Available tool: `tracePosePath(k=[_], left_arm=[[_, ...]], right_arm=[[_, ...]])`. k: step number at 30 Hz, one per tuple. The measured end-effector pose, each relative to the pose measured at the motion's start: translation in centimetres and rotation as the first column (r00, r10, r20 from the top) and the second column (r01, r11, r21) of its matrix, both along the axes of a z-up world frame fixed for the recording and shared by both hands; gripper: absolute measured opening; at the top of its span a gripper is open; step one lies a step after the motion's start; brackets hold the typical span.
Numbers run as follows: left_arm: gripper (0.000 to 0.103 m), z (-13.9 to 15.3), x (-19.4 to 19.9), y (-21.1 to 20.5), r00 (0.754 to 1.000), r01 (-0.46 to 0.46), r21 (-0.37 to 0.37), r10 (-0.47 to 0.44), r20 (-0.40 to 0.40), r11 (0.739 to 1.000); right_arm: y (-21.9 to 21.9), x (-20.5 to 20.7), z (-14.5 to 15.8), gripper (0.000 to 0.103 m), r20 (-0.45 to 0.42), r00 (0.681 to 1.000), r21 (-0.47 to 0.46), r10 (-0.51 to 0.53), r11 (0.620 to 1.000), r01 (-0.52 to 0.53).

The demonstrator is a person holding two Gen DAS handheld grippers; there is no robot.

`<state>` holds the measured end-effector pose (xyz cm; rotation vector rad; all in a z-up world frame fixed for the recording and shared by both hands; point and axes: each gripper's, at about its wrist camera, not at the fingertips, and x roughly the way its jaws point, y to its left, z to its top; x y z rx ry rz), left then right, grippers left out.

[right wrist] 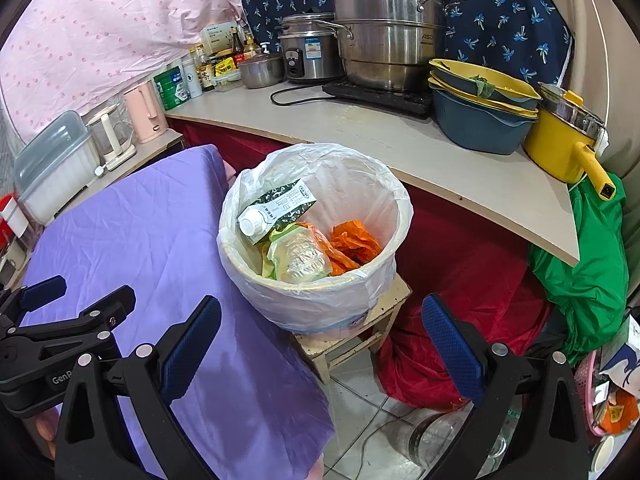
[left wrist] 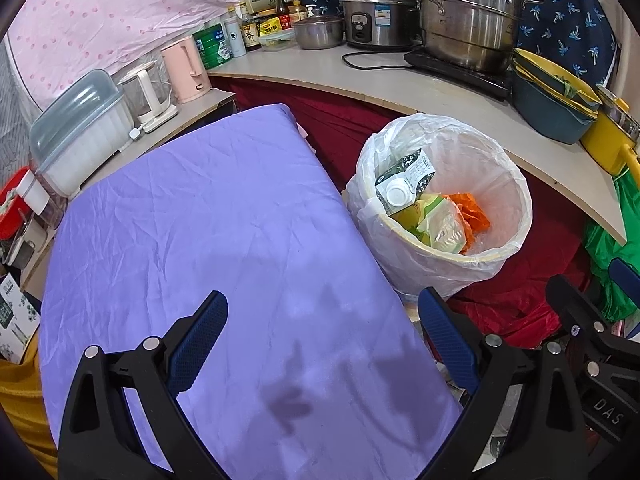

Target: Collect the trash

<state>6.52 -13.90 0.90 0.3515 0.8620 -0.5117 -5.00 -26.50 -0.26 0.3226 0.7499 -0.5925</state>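
A round bin (left wrist: 500, 184) (right wrist: 384, 204) lined with a white plastic bag stands right of the purple-covered table (left wrist: 224, 216) (right wrist: 132, 236). Inside lie a green-and-white carton (left wrist: 404, 180) (right wrist: 276, 208), a clear green wrapper (left wrist: 440, 228) (right wrist: 298, 256) and an orange wrapper (left wrist: 472, 208) (right wrist: 354, 242). My left gripper (left wrist: 324, 332) hovers open over the near table end, nothing between its fingers. My right gripper (right wrist: 320, 340) is open and empty, just short of the bin above the table's right edge. The left gripper (right wrist: 60, 312) also shows at the left of the right wrist view.
The bin rests on a small worn stool (right wrist: 352, 336) over red cloth (right wrist: 460, 280). A curved counter (right wrist: 360, 136) behind holds steel pots (right wrist: 388, 36), a rice cooker (right wrist: 308, 56), stacked bowls (right wrist: 480, 108), a yellow pot (right wrist: 560, 140) and bottles. A green bag (right wrist: 584, 272) hangs at right. Kettles (left wrist: 184, 68) stand left.
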Motion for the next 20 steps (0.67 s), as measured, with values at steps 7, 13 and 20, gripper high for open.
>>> tracePosePath(k=[7, 13, 20], left_arm=[[0.091, 0.2, -0.4, 0.1, 1.000, 0.005, -0.009, -0.005, 0.023, 1.000], [0.091, 0.5, -0.9, 0.3, 0.998, 0.006, -0.014, -0.005, 0.060, 1.000], [0.091, 0.3, -1.0, 0.8, 0.997, -0.009, -0.012, 0.010, 0.080, 1.000]], right_arm=[[0.3, -0.3, 0.1, 0.097, 0.013, 1.000, -0.001, -0.002, 1.000, 0.002], [0.7, -0.5, 0.3, 0.097, 0.027, 1.000, -0.006, 0.002, 1.000, -0.002], [1.0, -0.8, 0.5, 0.097, 0.054, 0.999, -0.010, 0.010, 1.000, -0.009]])
